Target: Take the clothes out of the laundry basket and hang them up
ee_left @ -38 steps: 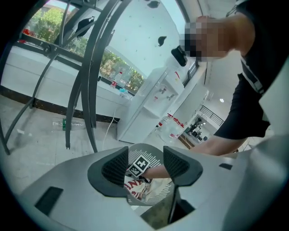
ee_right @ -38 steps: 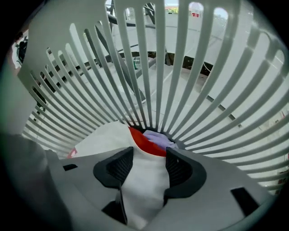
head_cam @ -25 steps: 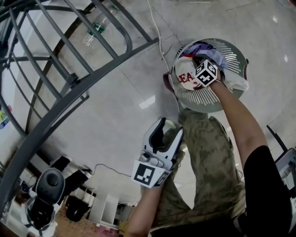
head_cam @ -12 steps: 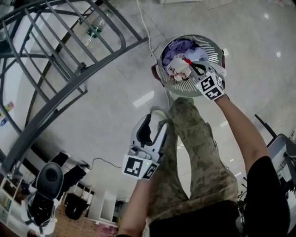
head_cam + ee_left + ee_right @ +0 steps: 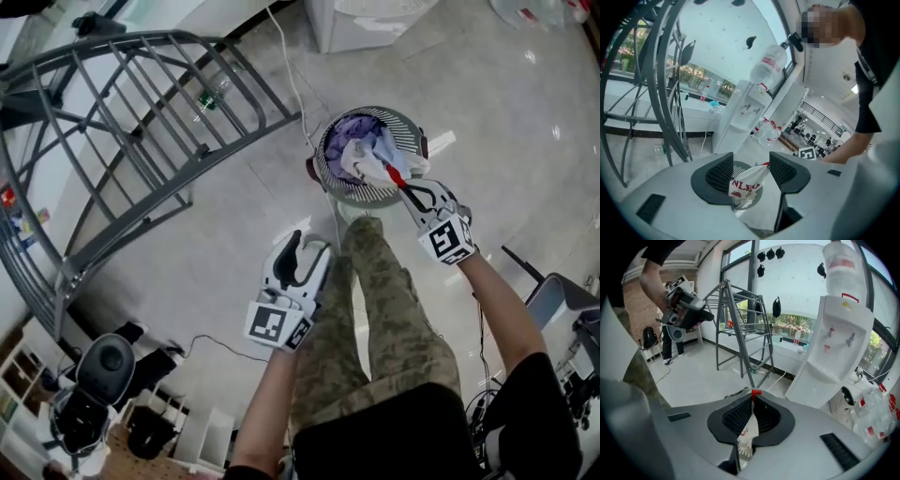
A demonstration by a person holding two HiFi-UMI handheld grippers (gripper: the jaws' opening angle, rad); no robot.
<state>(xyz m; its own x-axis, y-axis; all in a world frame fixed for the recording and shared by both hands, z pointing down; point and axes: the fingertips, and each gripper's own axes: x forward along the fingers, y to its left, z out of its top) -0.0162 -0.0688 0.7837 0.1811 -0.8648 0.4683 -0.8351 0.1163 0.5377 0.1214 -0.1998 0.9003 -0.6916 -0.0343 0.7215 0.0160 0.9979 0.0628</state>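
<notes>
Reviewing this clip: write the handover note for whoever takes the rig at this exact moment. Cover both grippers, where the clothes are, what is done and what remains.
Right gripper: jaws shut on the edge of a white garment with red print, held over the laundry basket. The garment's lower end hangs down to the basket.
Left gripper: jaws open, nothing between them, held beside the person's leg.
Purple clothes lie in the basket.
The drying rack stands to the left; no clothes show on it.
Done: one garment gripped.
Left: carry it to the rack and hang it, then take out and hang the rest.
</notes>
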